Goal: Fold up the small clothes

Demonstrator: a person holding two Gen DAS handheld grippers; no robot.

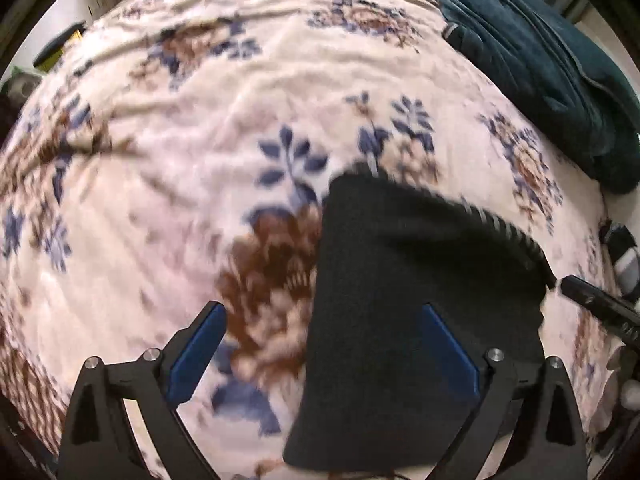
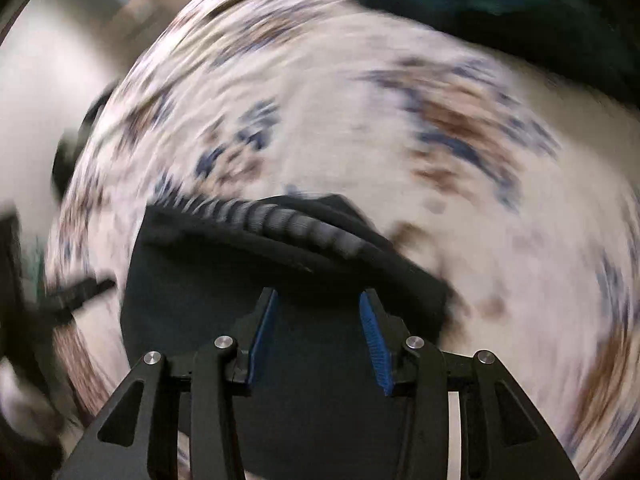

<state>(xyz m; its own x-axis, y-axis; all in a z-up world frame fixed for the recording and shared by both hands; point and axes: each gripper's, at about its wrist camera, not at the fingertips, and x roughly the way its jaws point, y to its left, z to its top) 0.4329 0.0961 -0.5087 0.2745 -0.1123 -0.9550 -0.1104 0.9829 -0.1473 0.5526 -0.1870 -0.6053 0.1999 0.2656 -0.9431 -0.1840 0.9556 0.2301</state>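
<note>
Black folded garment [image 1: 420, 292] lies flat on a floral fleece blanket [image 1: 200, 152], directly below and ahead of the left gripper [image 1: 324, 312], with its right blue pad [image 1: 450, 352] over the cloth and its left blue pad over bare blanket. The left gripper is spread wide and nothing is pinched between its pads. A grey-and-black ribbed band [image 1: 516, 236] runs along the garment's far right edge. Beyond it, to the far right of the left gripper, a dark teal cloth [image 1: 532, 60] is bunched up on the blanket, well apart from the black garment. A black finger of the right gripper [image 1: 600, 308] reaches in from the right edge, near the garment's ribbed corner. In the right wrist view, heavily blurred, the right gripper [image 2: 318, 300] hangs over the same black garment [image 2: 192, 312], its pads [image 2: 376, 340] partly apart with no fabric caught between them; the ribbed band [image 2: 288, 220] lies just ahead of the fingertips, and the teal cloth [image 2: 500, 4] sits far ahead to the right. Nothing lies between either gripper and the garment.
</note>
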